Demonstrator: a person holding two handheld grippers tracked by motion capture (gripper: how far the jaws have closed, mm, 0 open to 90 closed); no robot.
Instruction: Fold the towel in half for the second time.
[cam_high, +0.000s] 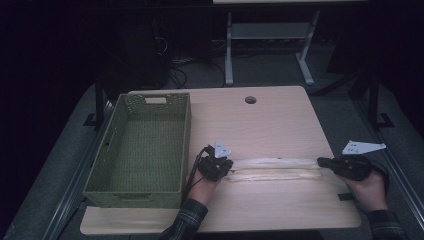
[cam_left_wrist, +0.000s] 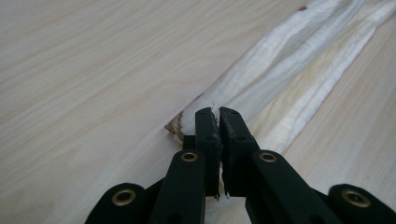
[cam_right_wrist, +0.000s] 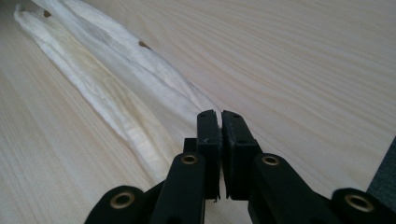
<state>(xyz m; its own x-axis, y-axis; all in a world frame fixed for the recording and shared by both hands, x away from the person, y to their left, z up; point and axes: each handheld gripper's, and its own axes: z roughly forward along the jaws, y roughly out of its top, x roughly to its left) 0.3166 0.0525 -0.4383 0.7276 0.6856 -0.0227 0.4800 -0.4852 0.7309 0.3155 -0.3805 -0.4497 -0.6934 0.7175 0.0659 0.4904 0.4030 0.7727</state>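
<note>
Note the left gripper (cam_high: 226, 171) clenched on one end of the long white crinkled cloth strip (cam_high: 275, 168), and the right gripper (cam_high: 324, 162) clenched on the other end, with slivers of white fabric caught between each pair of black jaws in the two gripper views. Find the cloth itself lying flat on the pale wooden table (cam_high: 270, 120), drawn out in a gathered double band across the near half of the top, its left end near the right wall of the olive-green perforated plastic basket (cam_high: 150, 192) but apart from it. Judge the step in hand as pulling the strip straight before folding it or carrying it to the basket. To do it well, hold both pinches firm and right at the cloth's ends, since the bite looks thin and a slack jaw would probably drop a corner. Draw the hands apart evenly and low over the wood, just enough to take out the sag without tearing loose. Square the two ends so that the bands lie parallel. When lifting, raise both ends together so that the middle does not drag or twist, and clear the basket rim before lowering. As for writing: no brand, label or lettering legible on the cloth, basket, table or grippers.
</note>
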